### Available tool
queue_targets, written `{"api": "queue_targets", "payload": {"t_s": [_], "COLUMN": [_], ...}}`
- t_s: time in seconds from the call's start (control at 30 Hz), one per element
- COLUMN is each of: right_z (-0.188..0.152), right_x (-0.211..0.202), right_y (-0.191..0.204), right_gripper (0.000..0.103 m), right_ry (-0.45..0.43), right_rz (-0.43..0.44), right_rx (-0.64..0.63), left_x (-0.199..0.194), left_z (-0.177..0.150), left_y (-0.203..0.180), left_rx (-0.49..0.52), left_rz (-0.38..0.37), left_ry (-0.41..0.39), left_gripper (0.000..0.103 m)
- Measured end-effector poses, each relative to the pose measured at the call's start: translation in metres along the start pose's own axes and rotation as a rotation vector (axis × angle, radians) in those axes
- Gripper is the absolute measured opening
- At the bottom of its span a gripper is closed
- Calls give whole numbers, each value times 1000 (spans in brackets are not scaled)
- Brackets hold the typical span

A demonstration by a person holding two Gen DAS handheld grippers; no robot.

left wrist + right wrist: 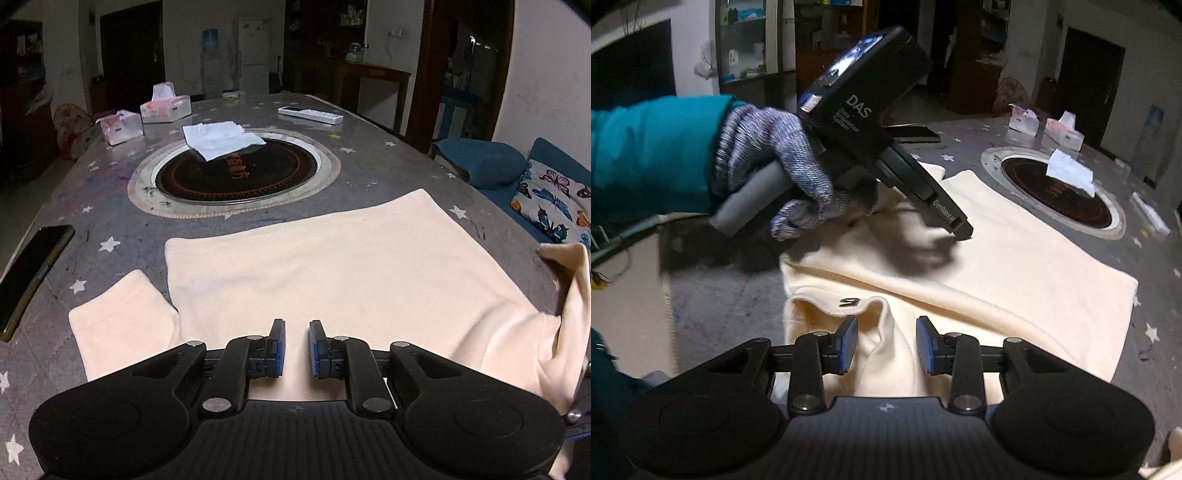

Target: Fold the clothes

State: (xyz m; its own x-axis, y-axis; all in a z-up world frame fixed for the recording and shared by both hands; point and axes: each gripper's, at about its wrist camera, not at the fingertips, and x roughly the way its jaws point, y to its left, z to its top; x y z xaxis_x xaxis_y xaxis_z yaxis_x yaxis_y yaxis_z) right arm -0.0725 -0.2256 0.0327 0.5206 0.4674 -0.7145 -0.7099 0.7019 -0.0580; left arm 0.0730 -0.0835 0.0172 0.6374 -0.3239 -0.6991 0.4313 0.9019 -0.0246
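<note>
while the cream cotton short-sleeved t-shirt [332,266] lies spread on the grey star-printed table [388,162], folding looks barely begun: its body is flat, one sleeve [122,317] sticks out to the left, and the right sleeve [569,295] is raised and bunched at the frame's edge. in the right wrist view the collar end [849,306] is rumpled into a soft ridge, so no clean fold is finished yet; both sleeves and the body appear left to do.

the left hand-held gripper [297,347] hovers low over the shirt's near edge with its blue-padded jaws apart and nothing between them. the right hand-held gripper [886,343] also stands with jaws apart, straddling a raised crease of fabric near the collar without pinching it. a gloved left hand [783,166] is seen holding the other tool's handle.

by count: one shirt, two hand-held grippers, two tissue boxes [166,107] [120,127], one white folded cloth [221,138] on the round black inset hotplate [236,173], one white remote control [310,114], one dark phone [31,277] at the left edge.
</note>
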Motion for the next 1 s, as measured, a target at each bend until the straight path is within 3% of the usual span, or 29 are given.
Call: {"api": "queue_targets", "payload": {"t_s": [0.1,0.33,0.47,0.53,0.57,0.6,1.0], "right_z": [-2,-9,-15,-17,-17,-15,-11], "right_x": [4,-27,-37,-37,-37,-35,7], "right_y": [2,12,21,21,19,18,11], "right_gripper": [4,0,1,9,18,19,19], "right_ry": [-6,-8,1,-9,-20,-26,-35], "right_rz": [-22,9,2,-20,-35,-44,-65], "right_rx": [28,-4,-31,-27,-19,-13,24], "left_x": [0,-1,-1,-2,-3,-4,-18], "left_z": [-1,-2,-3,-3,-4,-4,-17], "left_y": [2,6,5,6,6,6,4], "left_rx": [-3,-10,-5,-7,-6,-3,15], "left_rz": [4,15,22,25,30,32,40], "left_ry": [-3,-9,-15,-15,-15,-15,-22], "left_gripper": [16,18,23,28,30,32,43]}}
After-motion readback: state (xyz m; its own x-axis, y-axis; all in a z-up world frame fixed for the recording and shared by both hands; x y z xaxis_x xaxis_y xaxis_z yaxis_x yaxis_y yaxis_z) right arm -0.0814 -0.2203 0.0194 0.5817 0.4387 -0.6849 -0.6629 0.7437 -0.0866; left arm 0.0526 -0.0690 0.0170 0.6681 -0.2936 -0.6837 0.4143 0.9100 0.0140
